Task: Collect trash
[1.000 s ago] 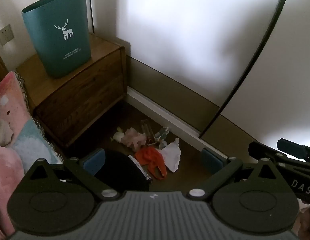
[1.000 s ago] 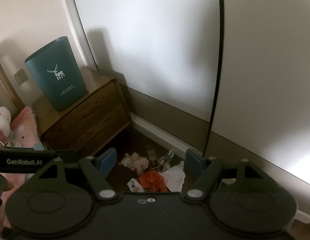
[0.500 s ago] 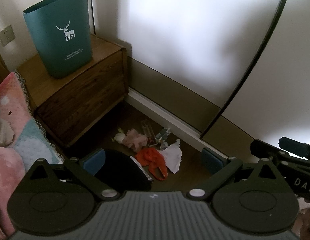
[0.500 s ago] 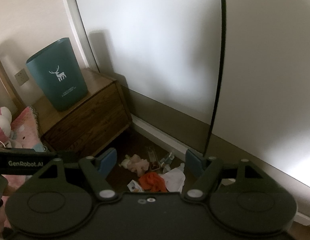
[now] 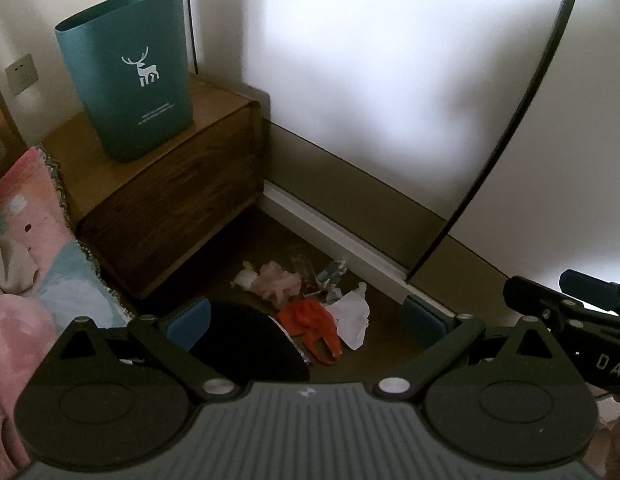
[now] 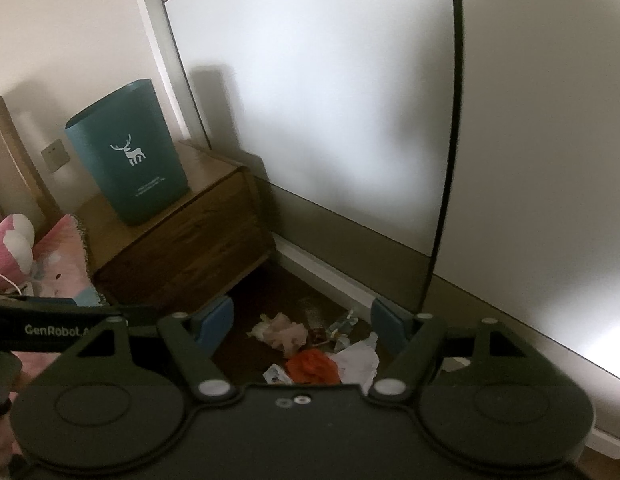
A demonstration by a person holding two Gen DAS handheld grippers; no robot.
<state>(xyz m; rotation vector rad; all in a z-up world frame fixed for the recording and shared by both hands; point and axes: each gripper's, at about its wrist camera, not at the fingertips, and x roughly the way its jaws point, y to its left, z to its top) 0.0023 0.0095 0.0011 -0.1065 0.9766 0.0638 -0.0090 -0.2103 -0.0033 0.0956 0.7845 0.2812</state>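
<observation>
Both tools, left tool (image 5: 306,318) and right tool (image 6: 302,320), spread wide and empty, floor litter ahead below them: orange wrapper (image 5: 310,320), white tissue (image 5: 352,314), likely light, soft, crushable; pinch each at a raised crumpled fold.

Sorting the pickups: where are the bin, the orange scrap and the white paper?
bin (image 5: 130,76), left wrist view, front wall.
orange scrap (image 5: 310,320), left wrist view, middle.
white paper (image 5: 352,316), left wrist view, middle.

"GenRobot.AI" on left gripper (image 6: 50,330); "DAS" on right gripper (image 5: 606,362).
</observation>
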